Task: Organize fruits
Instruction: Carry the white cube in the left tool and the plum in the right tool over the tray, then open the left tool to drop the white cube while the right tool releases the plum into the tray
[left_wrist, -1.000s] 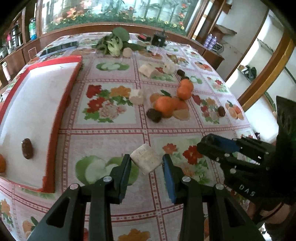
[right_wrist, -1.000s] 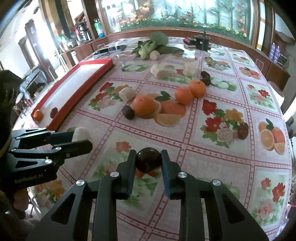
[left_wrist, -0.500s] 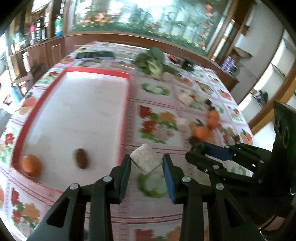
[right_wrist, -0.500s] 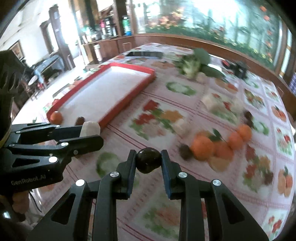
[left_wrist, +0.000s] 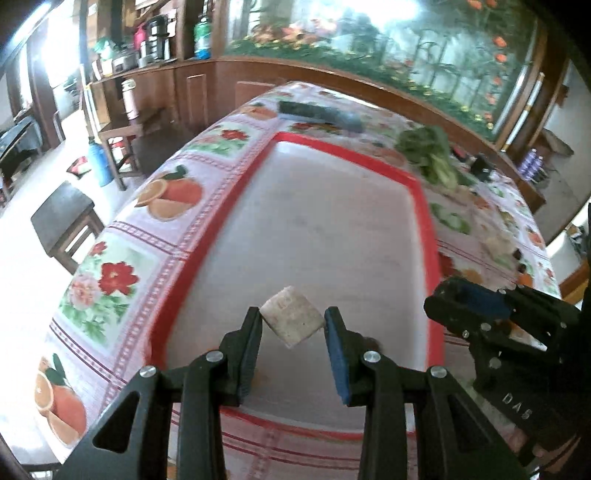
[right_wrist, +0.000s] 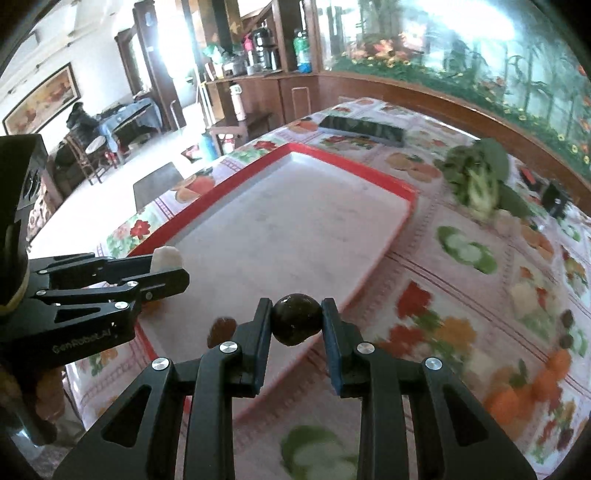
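Above the red-rimmed tray (left_wrist: 430, 236), left tool (left_wrist: 293, 325) pinches a pale cube (left_wrist: 291, 320) by its corners; right tool (right_wrist: 296, 325) pinches a dark round fruit (right_wrist: 296, 323). Either may slip, then roll off.

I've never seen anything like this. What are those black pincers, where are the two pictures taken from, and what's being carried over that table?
No robot here: a person holds two black hand-held grippers, each with a camera looking along its fingers. One picture comes from the left gripper, clamped on a pale, speckled cube-shaped chunk. The other comes from the right gripper, clamped on a dark round fruit. Both hang over a white tray with a red rim on a flower-and-fruit patterned tablecloth. Oranges and leafy greens lie further along the table.
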